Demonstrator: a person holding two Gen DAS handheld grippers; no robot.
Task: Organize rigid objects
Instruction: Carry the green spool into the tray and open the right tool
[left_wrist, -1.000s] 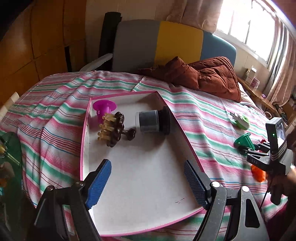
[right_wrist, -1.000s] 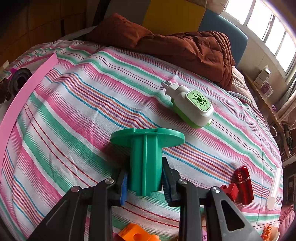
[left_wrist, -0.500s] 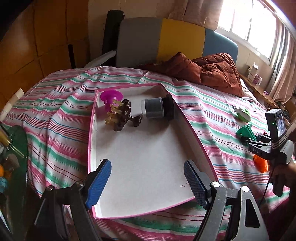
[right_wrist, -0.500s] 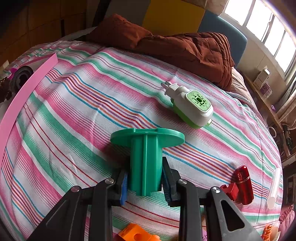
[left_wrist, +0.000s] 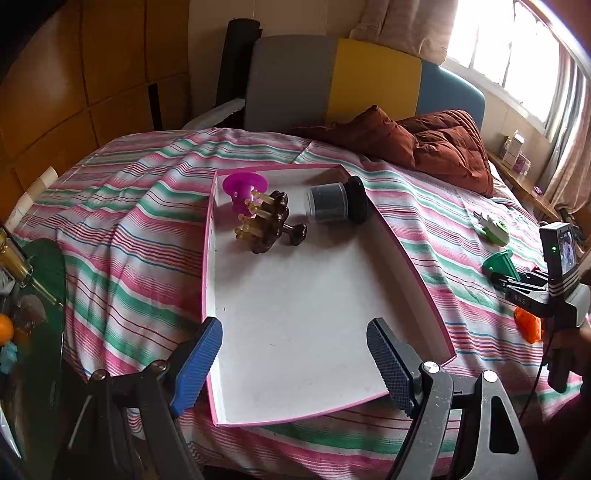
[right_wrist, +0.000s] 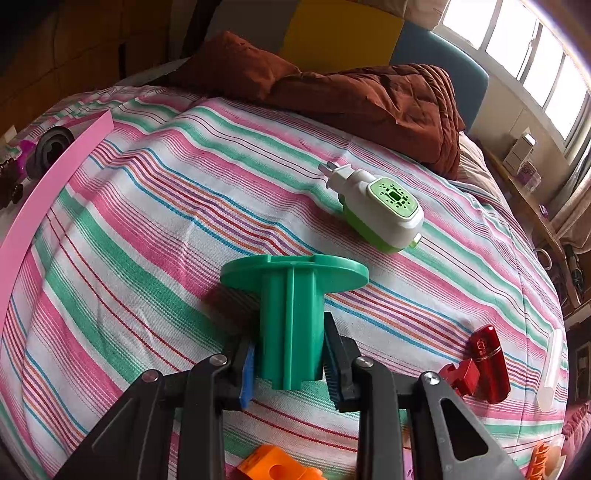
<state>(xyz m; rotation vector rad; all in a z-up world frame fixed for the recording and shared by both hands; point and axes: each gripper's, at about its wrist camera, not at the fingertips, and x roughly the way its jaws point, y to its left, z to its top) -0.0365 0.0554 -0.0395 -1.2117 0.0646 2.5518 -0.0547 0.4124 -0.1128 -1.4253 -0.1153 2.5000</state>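
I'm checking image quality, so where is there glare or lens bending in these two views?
Left wrist view: the window is blown out white, and the pink tray edges bow from the fisheye. Right wrist view: window panes glare top right, corners go dark, and the green spool stays sharp.

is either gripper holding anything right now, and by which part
The right gripper is shut on the green spool, clamping its ribbed stem below the flange. The left gripper is open and holds nothing.

Rust-brown quilt (left_wrist: 424, 144) bunched on striped bedspread (left_wrist: 140, 229), against grey-yellow-blue headboard (left_wrist: 354, 81) beside window (left_wrist: 509, 51).
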